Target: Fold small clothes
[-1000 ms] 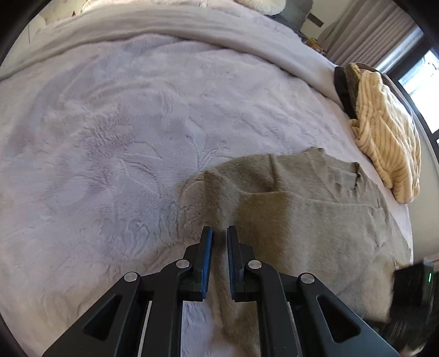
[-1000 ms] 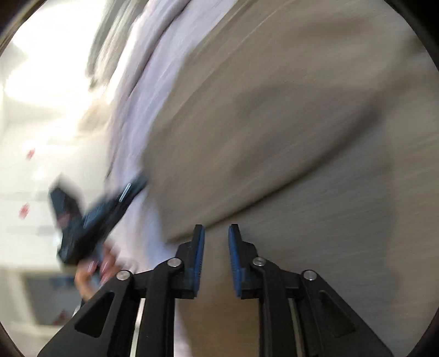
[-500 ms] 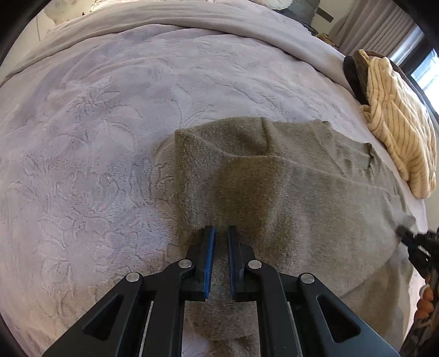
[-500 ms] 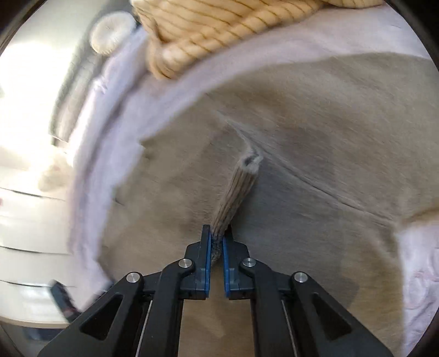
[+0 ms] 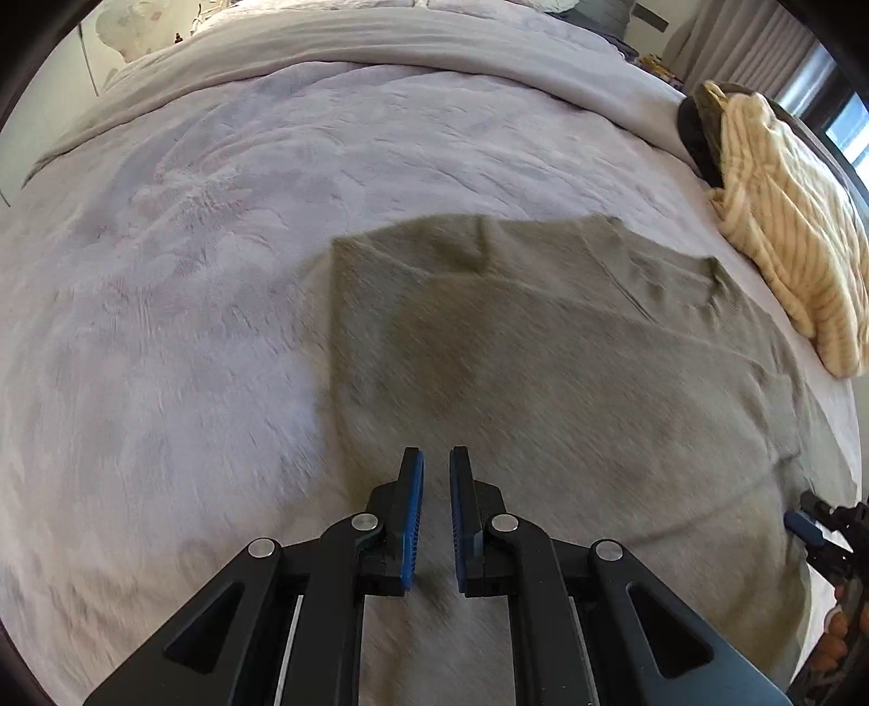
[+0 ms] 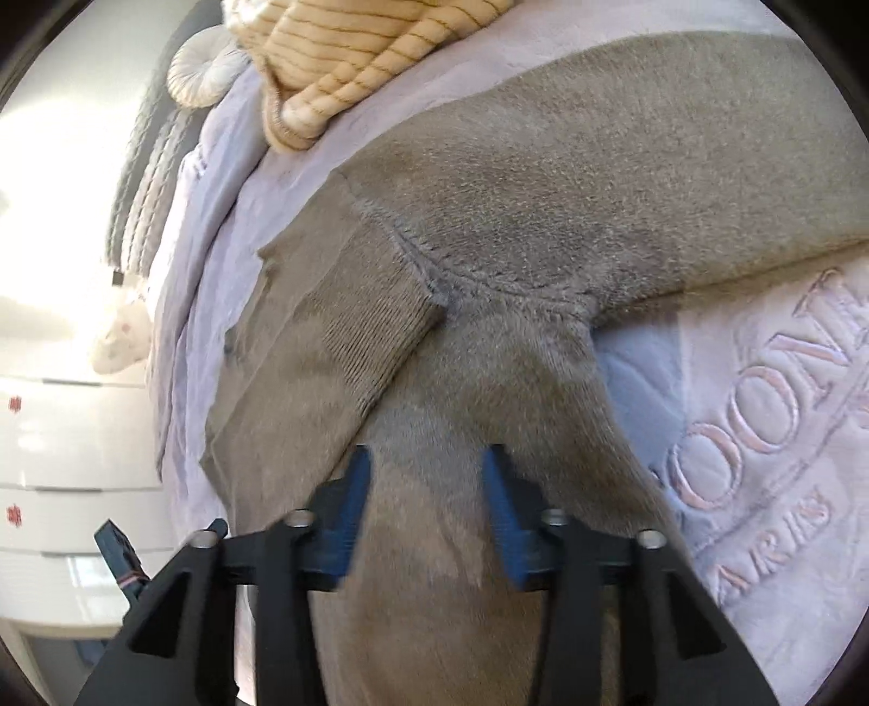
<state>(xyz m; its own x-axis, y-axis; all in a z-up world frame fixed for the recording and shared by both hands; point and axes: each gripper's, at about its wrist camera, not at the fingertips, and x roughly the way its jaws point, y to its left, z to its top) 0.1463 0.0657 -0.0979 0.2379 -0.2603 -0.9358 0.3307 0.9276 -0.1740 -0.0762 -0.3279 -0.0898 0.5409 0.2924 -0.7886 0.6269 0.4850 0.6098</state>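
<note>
A grey-olive knit sweater (image 5: 543,369) lies spread on the lilac plush blanket (image 5: 190,271). In the right wrist view the sweater (image 6: 570,190) has its ribbed sleeve cuff (image 6: 369,347) laid back over the body. My left gripper (image 5: 436,461) hovers over the sweater's near part, its jaws a narrow gap apart and empty. My right gripper (image 6: 429,461) is open wide and empty just above the sweater, below the cuff. The right gripper also shows at the right edge of the left wrist view (image 5: 814,521).
A cream and yellow striped garment (image 5: 782,217) lies heaped at the bed's right edge, over a dark item (image 5: 698,136); it also shows in the right wrist view (image 6: 347,49). White drawers (image 6: 65,461) stand beyond the bed edge. The blanket has embroidered lettering (image 6: 771,413).
My right gripper has opened and let go of the sleeve cuff, which now lies flat on the sweater. My left gripper has drawn back toward the near edge, so more sweater shows.
</note>
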